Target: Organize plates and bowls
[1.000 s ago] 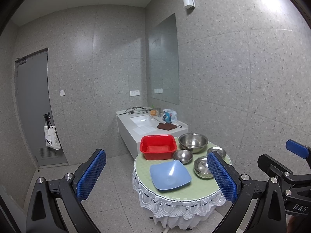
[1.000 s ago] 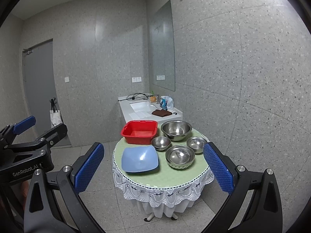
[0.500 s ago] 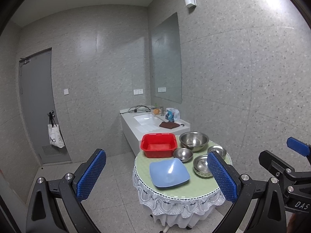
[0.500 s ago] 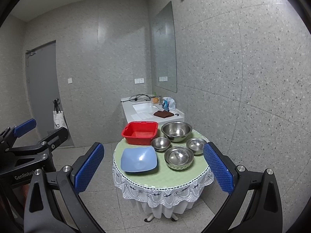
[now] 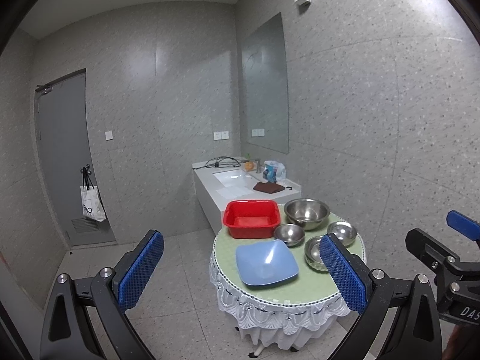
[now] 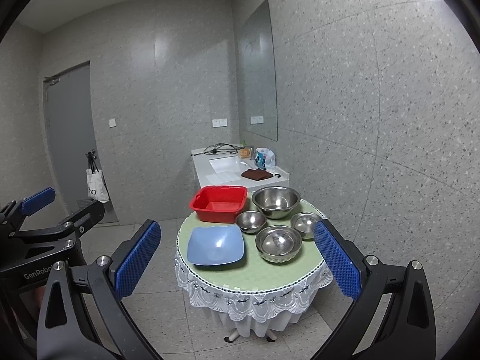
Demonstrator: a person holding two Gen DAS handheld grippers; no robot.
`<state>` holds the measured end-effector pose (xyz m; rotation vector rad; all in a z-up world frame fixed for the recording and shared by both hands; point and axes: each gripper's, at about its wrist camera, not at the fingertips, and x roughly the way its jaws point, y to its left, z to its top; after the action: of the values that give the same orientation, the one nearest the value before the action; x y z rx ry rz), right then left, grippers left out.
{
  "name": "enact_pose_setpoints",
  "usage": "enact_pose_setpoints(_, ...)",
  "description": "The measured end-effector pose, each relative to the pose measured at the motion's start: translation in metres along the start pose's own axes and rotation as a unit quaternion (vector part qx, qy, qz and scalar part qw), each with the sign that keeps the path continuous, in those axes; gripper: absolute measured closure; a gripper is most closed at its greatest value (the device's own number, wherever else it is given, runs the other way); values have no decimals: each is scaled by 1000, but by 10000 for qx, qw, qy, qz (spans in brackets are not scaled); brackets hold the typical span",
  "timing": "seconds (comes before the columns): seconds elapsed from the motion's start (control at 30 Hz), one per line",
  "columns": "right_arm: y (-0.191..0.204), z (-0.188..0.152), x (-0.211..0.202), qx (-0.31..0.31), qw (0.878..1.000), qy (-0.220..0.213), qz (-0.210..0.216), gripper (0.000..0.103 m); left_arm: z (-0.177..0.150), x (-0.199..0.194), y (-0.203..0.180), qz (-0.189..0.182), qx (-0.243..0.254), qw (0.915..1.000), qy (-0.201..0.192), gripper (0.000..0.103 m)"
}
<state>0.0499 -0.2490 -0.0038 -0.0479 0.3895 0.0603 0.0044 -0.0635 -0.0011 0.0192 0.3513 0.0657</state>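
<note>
Room: grey speckled wall panels, tiled floor. Door, grey, at far left, a white tote bag hanging on its handle. Mirror on the right wall, above a white sink counter that carries a black cable, a brown cloth and a blue-and-white packet. Worktop: round, pale green cover with a white lace skirt, standing just in front of the sink counter. On it, far left, a red square basin, empty. Beside that, far right, the large steel bowl. Near left, a blue square plate, shallow, lying flat and apart from the basin. Near centre-right, a medium steel bowl; whether it is one bowl or several nested cannot be told. Between basin and medium bowl, a small steel bowl. At the right edge, a second small steel bowl, partly behind a gripper pad in both views. All the bowls stand upright, close together. Left gripper: jaws wide apart, holding nothing, well short of the worktop, blue textured pads facing inward. Right gripper: likewise spread wide and empty, aimed at the worktop from a distance; it also shows at the right edge of the left wrist view.
</note>
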Motion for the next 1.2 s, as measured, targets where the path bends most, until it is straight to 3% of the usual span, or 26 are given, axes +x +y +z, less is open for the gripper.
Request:
enact_pose_setpoints(0.3, -2, -1, 32, 166, 9997, 123, -108, 0, 7, 56, 29, 33, -107, 9998, 142, 1)
enact_pose_setpoints(0.77, 8, 28, 113, 459, 9978, 61, -472, 0, 39, 188, 94, -162, -260, 9994, 148, 1)
enact_pose_setpoints(0.97, -4, 35, 167, 610, 9958, 372, -571, 0, 52, 267, 103, -366, -258, 9977, 502, 1)
enact_pose_setpoints(1.07, -18, 42, 197, 670, 9948, 454, -613, 0, 70, 317, 93, -677, -222, 9954, 648, 1)
enact_pose_setpoints(1.2, -46, 50, 241, 821, 9928, 527, -693, 0, 97, 389, 71, -816, 34, 9941, 718, 1)
